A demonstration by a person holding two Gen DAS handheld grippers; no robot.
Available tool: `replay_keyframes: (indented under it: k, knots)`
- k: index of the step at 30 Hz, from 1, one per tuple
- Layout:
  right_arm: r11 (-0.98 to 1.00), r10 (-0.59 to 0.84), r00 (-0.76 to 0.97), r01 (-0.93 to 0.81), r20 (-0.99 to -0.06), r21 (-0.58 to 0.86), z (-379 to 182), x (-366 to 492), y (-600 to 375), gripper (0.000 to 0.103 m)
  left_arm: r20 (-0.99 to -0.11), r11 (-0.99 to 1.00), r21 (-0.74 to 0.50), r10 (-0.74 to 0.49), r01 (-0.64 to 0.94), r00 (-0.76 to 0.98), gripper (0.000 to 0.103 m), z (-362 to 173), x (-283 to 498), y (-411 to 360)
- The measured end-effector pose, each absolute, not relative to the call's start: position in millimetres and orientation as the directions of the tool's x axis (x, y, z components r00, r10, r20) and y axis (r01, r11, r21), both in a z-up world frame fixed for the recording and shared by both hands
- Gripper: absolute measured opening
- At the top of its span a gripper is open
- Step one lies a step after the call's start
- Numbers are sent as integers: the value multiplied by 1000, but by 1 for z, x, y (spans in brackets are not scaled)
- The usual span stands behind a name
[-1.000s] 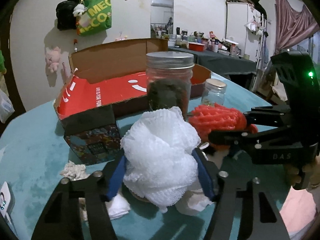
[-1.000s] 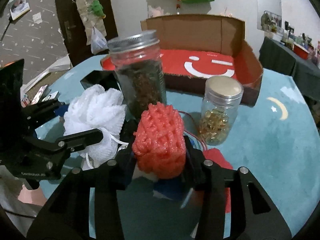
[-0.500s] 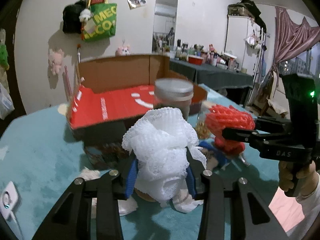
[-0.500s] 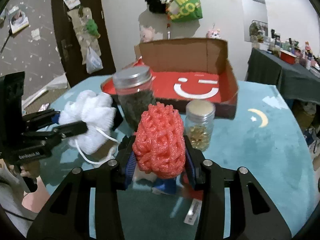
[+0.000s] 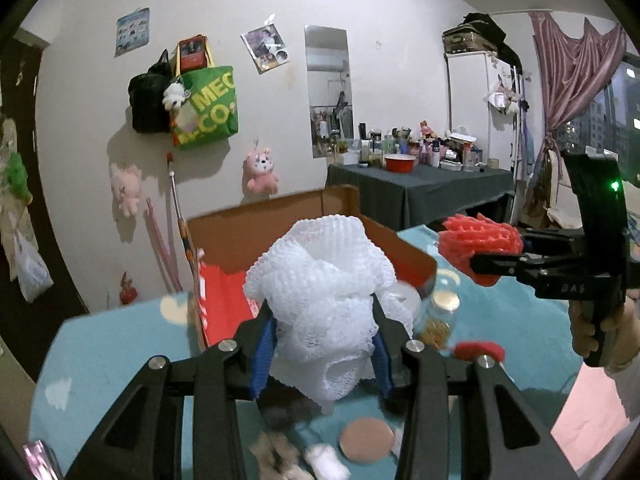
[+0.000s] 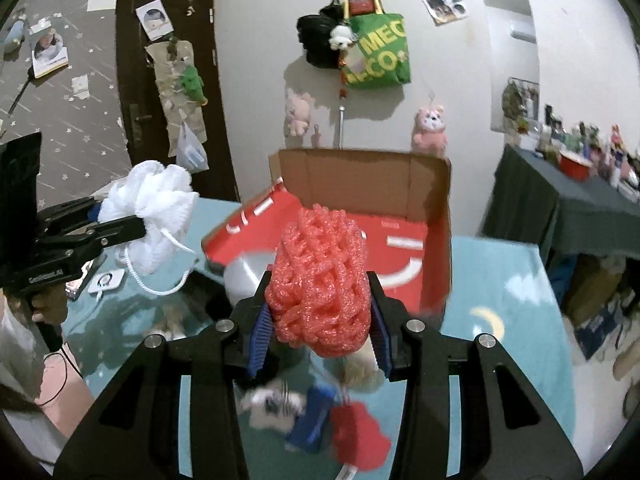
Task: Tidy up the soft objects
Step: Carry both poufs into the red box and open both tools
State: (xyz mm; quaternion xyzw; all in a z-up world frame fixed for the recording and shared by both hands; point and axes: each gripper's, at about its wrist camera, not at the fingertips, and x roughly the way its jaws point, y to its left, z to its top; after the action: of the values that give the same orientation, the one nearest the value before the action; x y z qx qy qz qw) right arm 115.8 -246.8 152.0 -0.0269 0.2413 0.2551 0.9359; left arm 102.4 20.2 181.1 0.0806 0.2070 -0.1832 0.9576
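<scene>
A: Left wrist view?
B: Left gripper (image 5: 320, 344) clamped on white mesh puff (image 5: 324, 292), held above teal table (image 5: 112, 352), before cardboard box (image 5: 256, 232).
A: Right wrist view?
B: Right gripper (image 6: 318, 328) pinching red mesh puff (image 6: 318, 280), raised before the box's red floor.

White walls carry a green tote bag (image 5: 208, 110), pink plush toys (image 5: 261, 170) and a mirror (image 5: 328, 96). Far right: a dark-clothed side table (image 5: 420, 192), pink curtain (image 5: 576, 76); far left, a dark door (image 6: 168, 80).

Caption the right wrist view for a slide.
Right tool holds a red foam net above the table, facing the open cardboard box.
</scene>
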Motion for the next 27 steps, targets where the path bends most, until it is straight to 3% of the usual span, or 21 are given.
replay_keyframes:
  k: [10,17,27]
  knots:
    - [858,439,704,-513,-559,28,184,229,-207,40,-493,904,144,-287,403,821,44,207,208,8]
    - [890,328,651,-456,-685,-7,146,336,-179,40,-593,895,159,-252,418,764,44,183,301,-10]
    - [923,270,508,-379,-818,69,82,448,-169,40,-693,898,148,-205,415,691,44,129,400,-29]
